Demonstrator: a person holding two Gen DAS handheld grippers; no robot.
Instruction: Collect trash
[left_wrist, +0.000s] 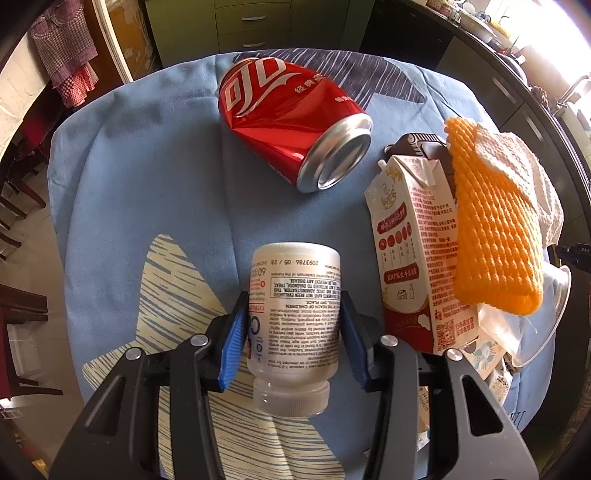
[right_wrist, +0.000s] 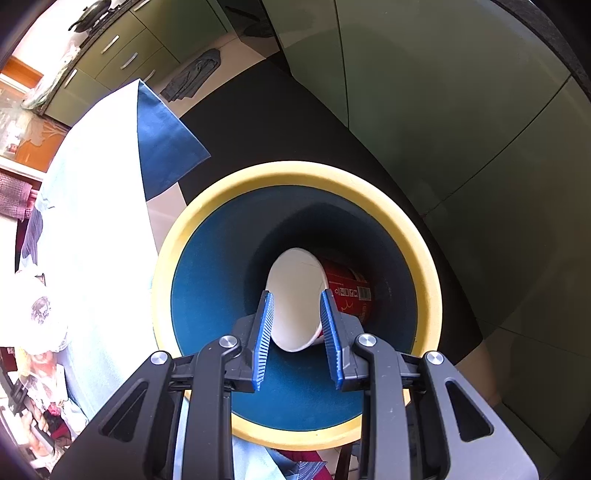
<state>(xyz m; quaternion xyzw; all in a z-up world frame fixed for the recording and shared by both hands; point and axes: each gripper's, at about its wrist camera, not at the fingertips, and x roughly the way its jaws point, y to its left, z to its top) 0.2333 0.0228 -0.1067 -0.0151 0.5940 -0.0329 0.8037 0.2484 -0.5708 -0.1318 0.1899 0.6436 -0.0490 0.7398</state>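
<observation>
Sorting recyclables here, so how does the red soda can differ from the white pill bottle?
The red soda can is metal and dented; the white pill bottle is plastic and undeformed. The can lies free on the blue tablecloth, while the bottle sits between the fingers of the left tool. The can's base faces the camera; the bottle's threaded, capless neck does. Both are cylindrical containers lying on their sides.

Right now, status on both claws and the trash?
Left claw shut on white bottle. Right claw open over bin, paper cup inside. Red can, milk carton left on table.
</observation>
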